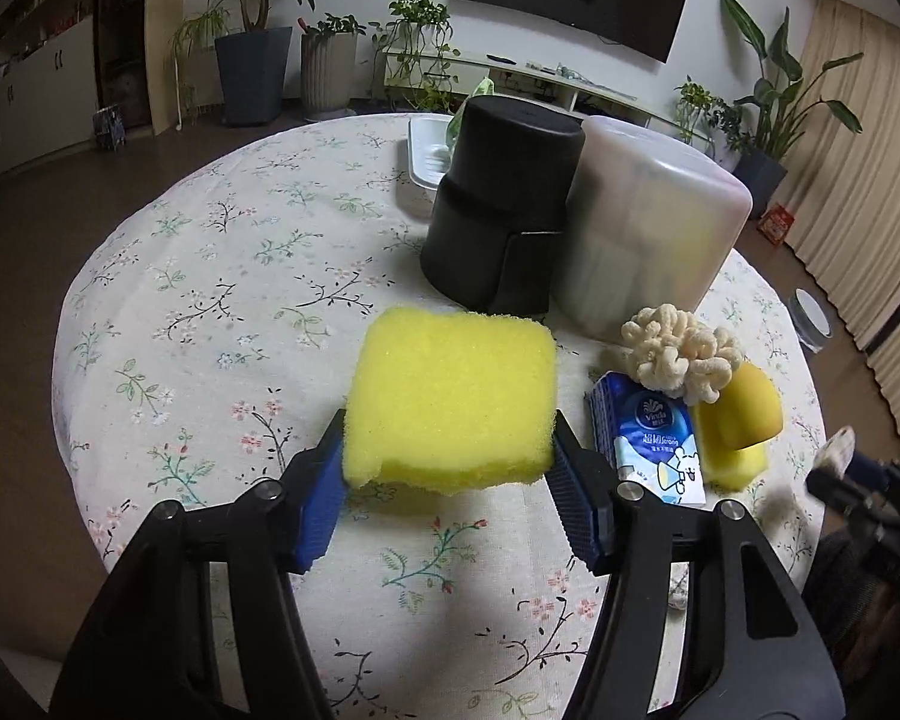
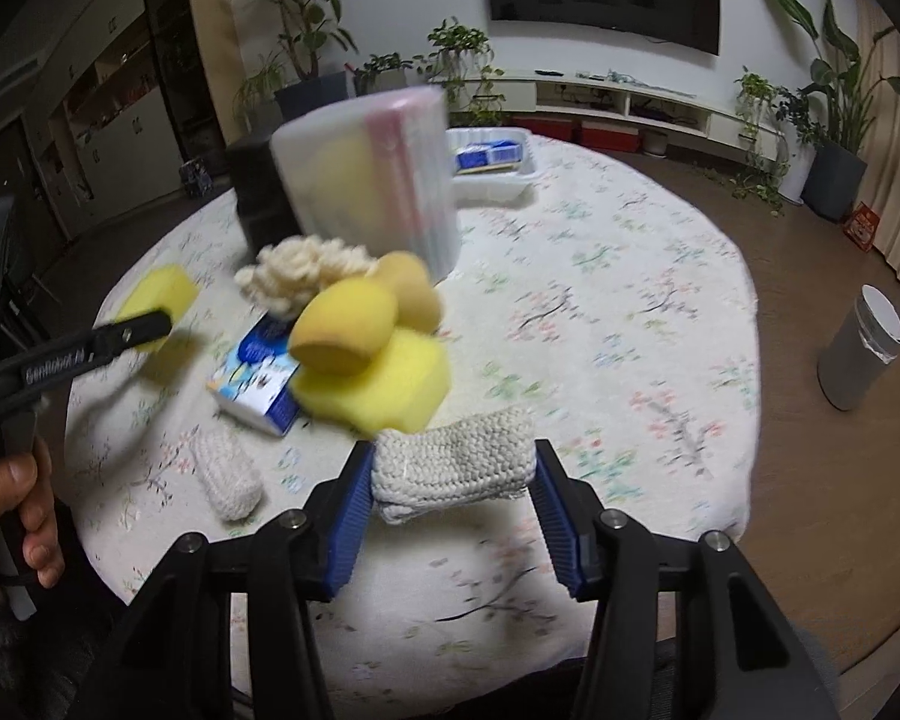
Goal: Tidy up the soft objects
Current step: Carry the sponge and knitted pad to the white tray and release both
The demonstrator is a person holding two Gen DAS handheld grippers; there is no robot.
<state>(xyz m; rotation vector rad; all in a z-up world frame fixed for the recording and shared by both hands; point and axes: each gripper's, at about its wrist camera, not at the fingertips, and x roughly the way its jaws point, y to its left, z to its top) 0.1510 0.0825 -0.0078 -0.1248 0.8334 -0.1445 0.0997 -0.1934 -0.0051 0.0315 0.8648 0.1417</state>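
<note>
My left gripper [image 1: 450, 462] is shut on a square yellow sponge [image 1: 450, 402] and holds it above the floral tablecloth [image 1: 210, 312]; the sponge also shows in the right wrist view [image 2: 159, 294]. My right gripper [image 2: 453, 480] is shut on a white knitted cloth [image 2: 456, 462], just above the table. A second knitted roll [image 2: 228, 474] lies to its left. A pile holds a blue tissue pack [image 1: 654, 438], a cream chenille scrunchie [image 1: 678, 354], orange-yellow makeup sponges [image 2: 345, 330] and another yellow sponge [image 2: 384, 384].
A black bin [image 1: 498, 204] and a translucent white bin [image 1: 648, 222] lie on their sides behind the pile. A white tray [image 2: 492, 174] with a blue pack sits at the far edge. A grey waste bin [image 2: 858, 354] stands on the floor at right.
</note>
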